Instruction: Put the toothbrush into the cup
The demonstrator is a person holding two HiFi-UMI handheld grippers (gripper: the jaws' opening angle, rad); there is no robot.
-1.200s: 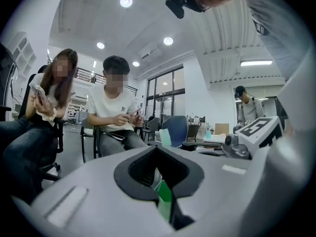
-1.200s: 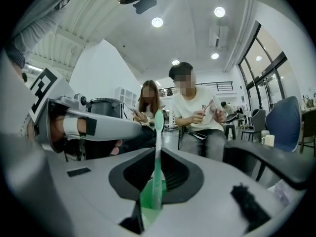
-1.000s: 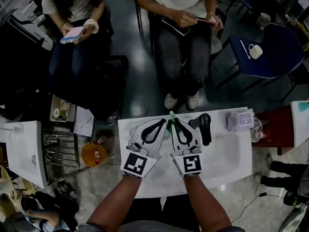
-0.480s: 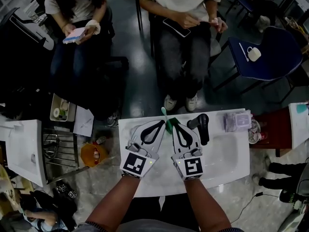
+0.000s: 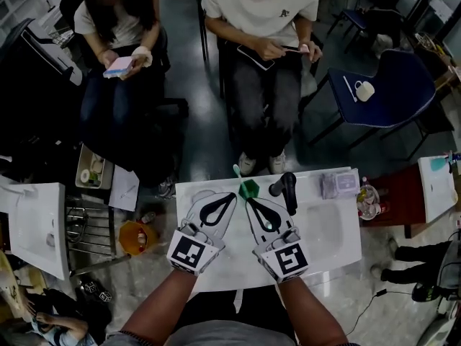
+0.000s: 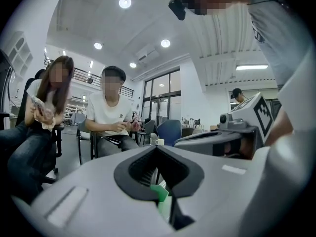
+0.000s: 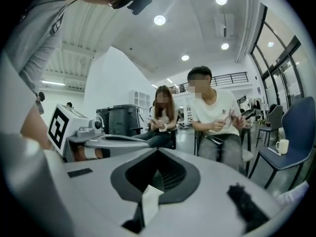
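White desk (image 5: 324,229), one of it, is the biggest thing here, and every place is told from the single green cup (image 5: 249,188) standing at its far edge. Two people sit beyond the cup. One person (image 5: 259,13) in a white T-shirt is straight behind it, with a chest logo too small to read. A second person (image 5: 115,20) is behind it to the left, holding a small pink-and-blue thing. One blue chair (image 5: 392,85) stands well behind the cup to the right, with one white mug (image 5: 364,90) on its seat. Two grippers are on the near side of the cup, each bearing one cube (image 5: 189,252) of black-and-white square markers that carry no letters. The left gripper (image 5: 233,195) has its tips just beside the cup's near-left side. Its jaws are pressed together at the tips, with green showing low in the slot between them; whether they touch the cup I cannot tell. The right gripper (image 5: 248,202) is just this side of the cup. Its jaws have just closed and now meet, and a white bit that I cannot name shows low in their slot. One black handled tool (image 5: 286,189) lies just right of the cup, and one clear box (image 5: 337,184) lies further right. One toothbrush (image 5: 237,170) stands in the cup, its pale head leaning out to the far left.
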